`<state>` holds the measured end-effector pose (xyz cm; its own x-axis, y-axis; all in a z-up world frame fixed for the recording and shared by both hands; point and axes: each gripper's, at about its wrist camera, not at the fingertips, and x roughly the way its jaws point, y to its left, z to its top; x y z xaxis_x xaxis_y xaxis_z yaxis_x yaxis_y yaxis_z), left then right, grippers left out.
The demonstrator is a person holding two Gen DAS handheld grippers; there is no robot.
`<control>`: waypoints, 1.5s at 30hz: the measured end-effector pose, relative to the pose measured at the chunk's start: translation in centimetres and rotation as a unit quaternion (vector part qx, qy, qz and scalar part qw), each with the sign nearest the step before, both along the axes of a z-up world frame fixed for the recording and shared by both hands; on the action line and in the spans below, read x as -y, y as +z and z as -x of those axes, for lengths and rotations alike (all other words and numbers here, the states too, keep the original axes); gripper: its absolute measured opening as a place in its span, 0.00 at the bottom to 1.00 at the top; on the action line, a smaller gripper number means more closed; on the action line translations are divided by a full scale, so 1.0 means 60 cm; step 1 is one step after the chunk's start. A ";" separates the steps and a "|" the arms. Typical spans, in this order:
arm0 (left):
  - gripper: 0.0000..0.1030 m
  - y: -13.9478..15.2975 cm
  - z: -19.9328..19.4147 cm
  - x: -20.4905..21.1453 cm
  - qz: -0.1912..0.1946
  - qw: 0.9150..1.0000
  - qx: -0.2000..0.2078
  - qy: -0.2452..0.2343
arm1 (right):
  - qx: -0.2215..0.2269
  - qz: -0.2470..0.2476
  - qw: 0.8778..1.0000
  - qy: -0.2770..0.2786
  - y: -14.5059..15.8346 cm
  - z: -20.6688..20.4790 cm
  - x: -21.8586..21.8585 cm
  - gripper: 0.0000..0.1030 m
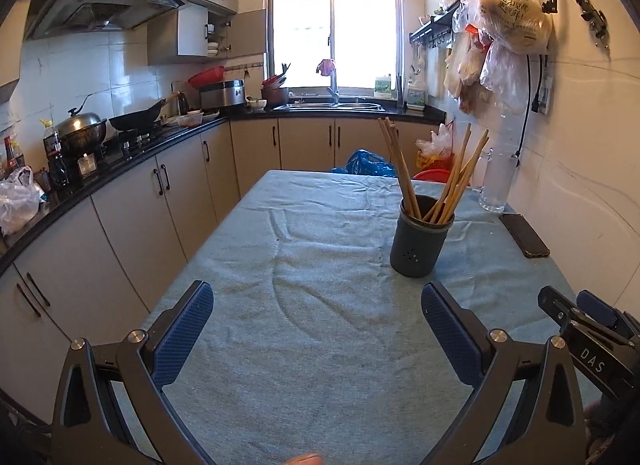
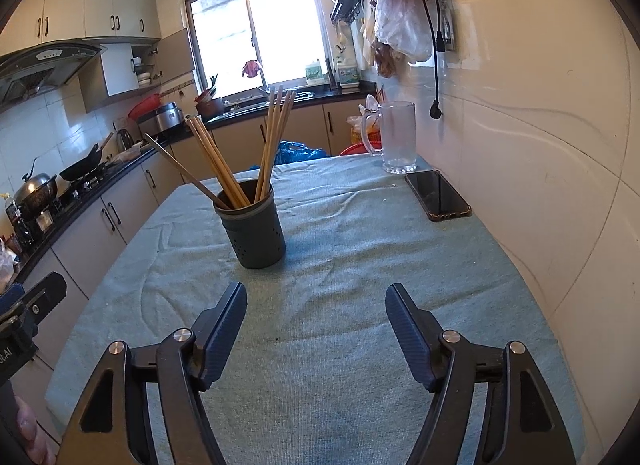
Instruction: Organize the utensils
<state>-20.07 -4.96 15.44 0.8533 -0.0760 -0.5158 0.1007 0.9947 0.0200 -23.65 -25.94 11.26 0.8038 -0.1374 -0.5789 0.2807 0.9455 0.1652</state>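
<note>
A dark grey utensil holder [image 1: 419, 243] stands upright on the blue-green tablecloth [image 1: 320, 325]. It holds several wooden chopsticks [image 1: 400, 169]. In the right wrist view the holder [image 2: 254, 225] also contains a metal-handled utensil [image 2: 180, 169] leaning left beside the chopsticks [image 2: 276, 137]. My left gripper [image 1: 316, 305] is open and empty, short of the holder and left of it. My right gripper [image 2: 316, 301] is open and empty, just short of the holder. The right gripper's body shows at the left wrist view's right edge [image 1: 592, 329].
A black phone [image 2: 438, 195] lies on the cloth near the wall, and a glass mug [image 2: 396, 137] stands behind it. The tiled wall [image 2: 540, 145] runs along the table's right side. Kitchen counter and cabinets [image 1: 120, 193] run along the left.
</note>
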 end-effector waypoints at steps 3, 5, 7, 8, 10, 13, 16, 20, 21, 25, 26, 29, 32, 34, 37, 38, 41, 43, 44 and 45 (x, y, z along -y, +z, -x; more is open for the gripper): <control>1.00 -0.001 -0.001 -0.002 -0.003 1.000 0.003 0.004 | -0.004 0.002 1.000 -0.001 -0.003 -0.005 0.000 0.75; 1.00 -0.004 -0.005 -0.002 -0.003 1.000 -0.001 0.002 | -0.007 0.005 1.000 -0.001 -0.004 -0.008 -0.002 0.75; 1.00 -0.007 -0.009 -0.004 -0.001 1.000 -0.006 0.002 | -0.008 0.010 1.000 0.000 -0.005 -0.011 -0.006 0.75; 1.00 -0.008 -0.011 -0.004 -0.001 1.000 -0.008 0.003 | -0.008 0.012 1.000 0.000 -0.006 -0.012 -0.008 0.75; 1.00 -0.011 -0.014 -0.005 -0.002 1.000 -0.011 0.002 | -0.003 0.020 1.000 -0.001 -0.005 -0.013 -0.012 0.75; 1.00 -0.014 -0.016 -0.009 -0.002 1.000 -0.011 0.004 | 0.018 0.047 0.999 -0.014 0.002 -0.005 -0.019 0.75; 1.00 -0.015 -0.017 -0.011 -0.002 1.000 -0.006 0.009 | 0.053 0.082 0.995 -0.031 0.017 0.008 -0.029 0.76; 1.00 -0.011 -0.013 -0.011 -0.002 1.000 0.014 0.014 | 0.084 0.101 0.991 -0.033 0.030 0.021 -0.037 0.81; 1.00 -0.010 -0.011 -0.010 -0.003 1.000 0.018 0.013 | 0.085 0.102 0.991 -0.032 0.031 0.021 -0.039 0.81; 1.00 -0.005 -0.005 -0.010 0.003 1.000 0.030 0.010 | 0.079 0.099 0.992 -0.030 0.026 0.017 -0.036 0.81; 1.00 -0.004 -0.004 -0.011 0.005 0.999 0.033 0.010 | 0.078 0.097 0.992 -0.030 0.025 0.018 -0.035 0.81; 1.00 0.002 0.001 -0.014 0.010 0.999 0.047 0.013 | 0.077 0.091 0.993 -0.028 0.024 0.018 -0.032 0.81; 1.00 0.009 0.008 -0.015 0.015 0.998 0.062 0.016 | 0.077 0.094 0.992 -0.023 0.023 0.018 -0.035 0.81; 1.00 0.014 0.013 -0.016 0.012 0.997 0.070 0.016 | 0.077 0.096 0.992 -0.020 0.024 0.019 -0.038 0.81; 1.00 0.016 0.018 -0.014 0.006 0.997 0.075 0.019 | 0.077 0.096 0.992 -0.017 0.023 0.022 -0.042 0.81; 1.00 0.017 0.018 -0.014 0.007 0.997 0.074 0.017 | 0.077 0.095 0.992 -0.017 0.023 0.023 -0.042 0.81; 1.00 0.015 0.018 -0.014 0.009 0.998 0.067 0.014 | 0.079 0.094 0.992 -0.017 0.024 0.028 -0.043 0.81; 1.00 0.014 0.019 -0.013 0.008 0.998 0.062 0.012 | 0.079 0.095 0.992 -0.017 0.025 0.031 -0.043 0.82; 1.00 0.013 0.020 -0.012 0.007 0.998 0.061 0.011 | 0.079 0.096 0.992 -0.018 0.025 0.032 -0.043 0.82; 1.00 0.012 0.021 -0.011 0.006 0.998 0.060 0.010 | 0.079 0.096 0.992 -0.019 0.025 0.033 -0.043 0.82</control>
